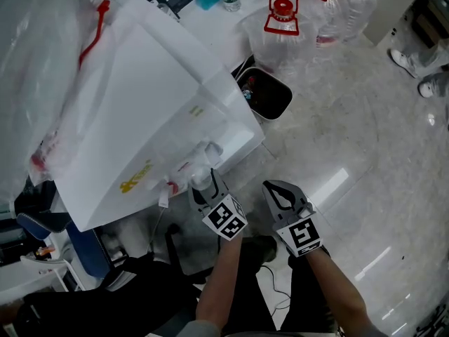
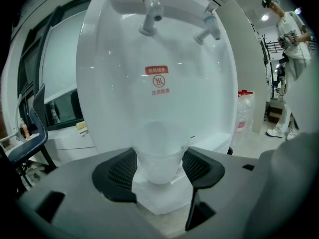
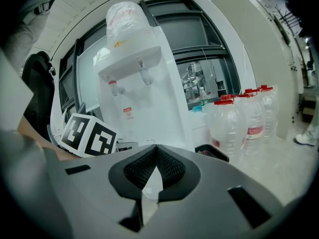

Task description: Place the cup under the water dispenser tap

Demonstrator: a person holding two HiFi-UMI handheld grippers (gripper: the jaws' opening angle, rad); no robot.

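A clear plastic cup [image 2: 158, 153] sits between the jaws of my left gripper [image 2: 159, 169], which is shut on it. Straight ahead is the front of the white water dispenser [image 2: 164, 98]. Its red tap [image 2: 151, 9] and blue tap [image 2: 210, 28] hang well above the cup. In the head view the left gripper [image 1: 205, 187] holds the cup [image 1: 200, 175] against the front of the dispenser [image 1: 154, 118]. My right gripper [image 1: 275, 190] floats to the right of it over the floor. In its own view the right gripper [image 3: 155, 156] is shut with nothing in it.
A black waste bin [image 1: 266, 93] stands beside the dispenser. Several large water bottles with red caps [image 1: 284, 23] stand behind it on the floor. A person [image 2: 294, 59] stands off to the right. A blue chair [image 2: 30, 133] is at the left.
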